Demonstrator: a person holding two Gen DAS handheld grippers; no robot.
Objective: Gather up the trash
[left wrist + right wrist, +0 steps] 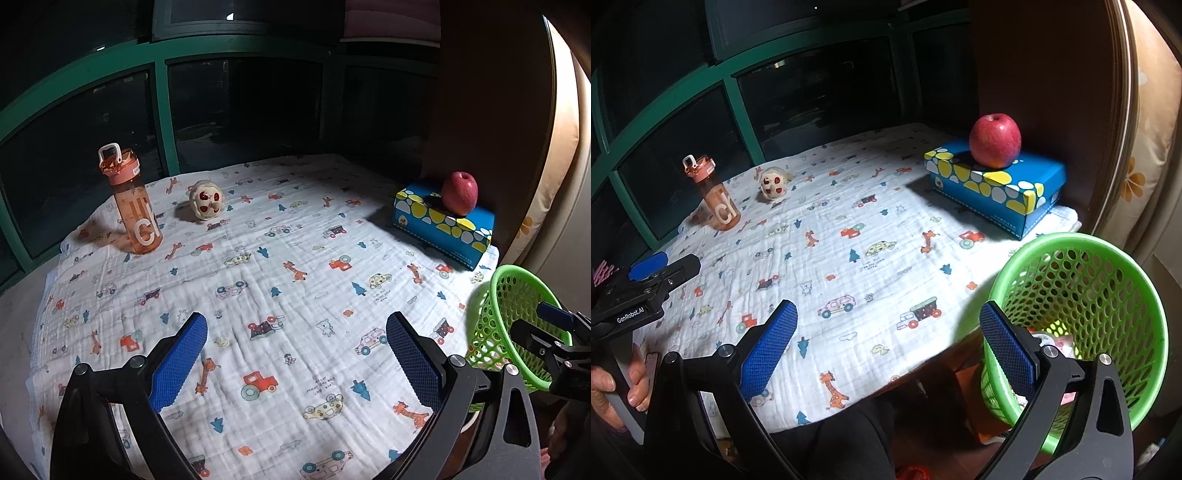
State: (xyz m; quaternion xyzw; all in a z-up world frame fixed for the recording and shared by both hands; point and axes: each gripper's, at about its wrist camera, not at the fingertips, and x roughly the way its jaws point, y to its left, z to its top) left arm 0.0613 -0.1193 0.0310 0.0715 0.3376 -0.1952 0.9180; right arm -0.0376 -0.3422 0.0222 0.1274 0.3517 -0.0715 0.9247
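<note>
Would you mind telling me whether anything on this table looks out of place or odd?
The apple is perched on top of the blue spotted box, an odd resting place. The crumpled wad by the orange bottle looks like trash. Nothing is spilled, and the bottle stands upright.

Left gripper [295, 354]: jaws standing wide apart, blue ribbed pads [181, 363] facing each other, gripping nothing, pointing forward and downward. Hand [617, 384] wrapping around its handle at lower left of the right wrist view. Right gripper [888, 350]: jaws likewise spreading wide, blue pads [1006, 349] bare, holding nothing, angling forward and downward beside the left.
</note>
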